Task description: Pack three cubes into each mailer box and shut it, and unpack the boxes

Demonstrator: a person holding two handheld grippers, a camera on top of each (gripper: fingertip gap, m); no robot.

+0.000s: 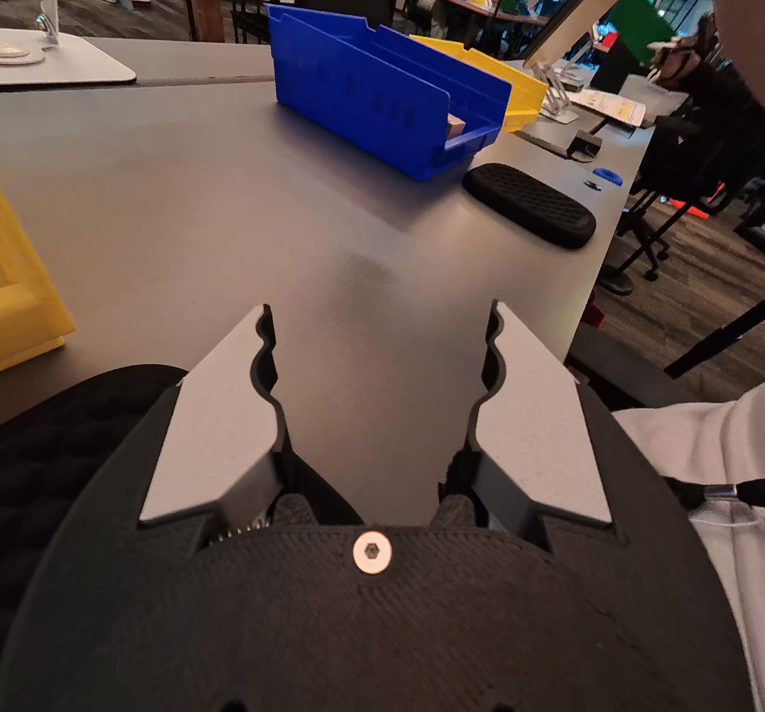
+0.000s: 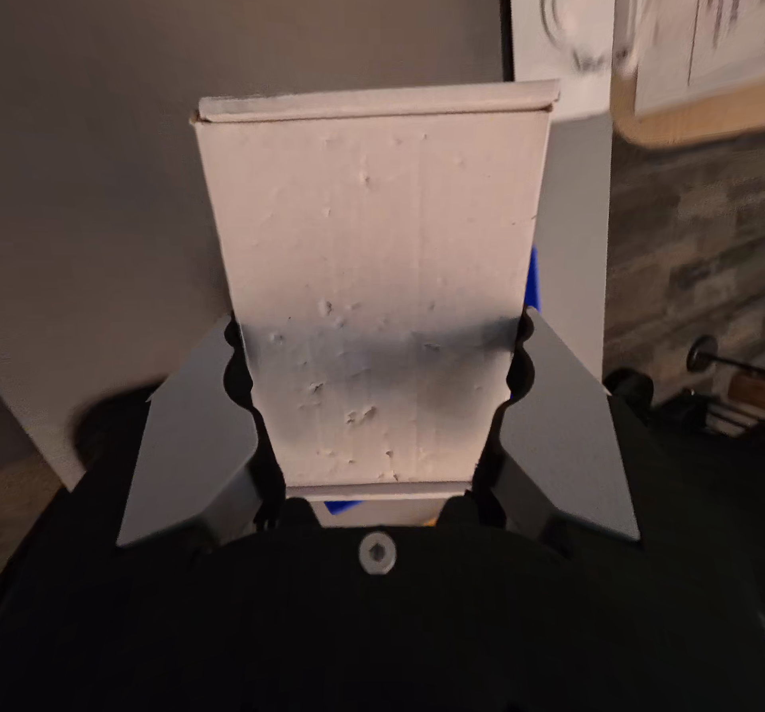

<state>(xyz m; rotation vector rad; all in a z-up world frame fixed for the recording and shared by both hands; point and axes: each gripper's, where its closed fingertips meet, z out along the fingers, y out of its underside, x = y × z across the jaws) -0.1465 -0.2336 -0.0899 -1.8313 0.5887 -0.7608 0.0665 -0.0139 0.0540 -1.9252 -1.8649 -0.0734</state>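
Between our right fingers: the right gripper [image 2: 376, 365] pinches a white mailer box [image 2: 372, 261] by its two side edges; the box runs forward past the fingertips, lid face toward the camera, flap seam at its far end.
Grip quality: we judge the hold narrow, since only the near part of the box sits between the fingers [image 2: 198, 435]; we should keep the pinch firm and the wrist level so the far end does not sag.
Beneath the box: a strip of blue [image 2: 534, 278] peeks out at the right edge; we cannot tell what it is.
Left side, close in: the left gripper [image 1: 378, 361] is spread wide and empty, low over the bare grey table [image 1: 207, 216].
Ahead of the left fingertips: a blue bin [image 1: 372, 92] with one wooden cube [image 1: 455, 126] visible at its open end; a yellow bin [image 1: 496, 67] touches it behind.
Advice: we set the box flat on the clear tabletop first, and only then release it.
Risk: motion blur suggests speed; we slow down.
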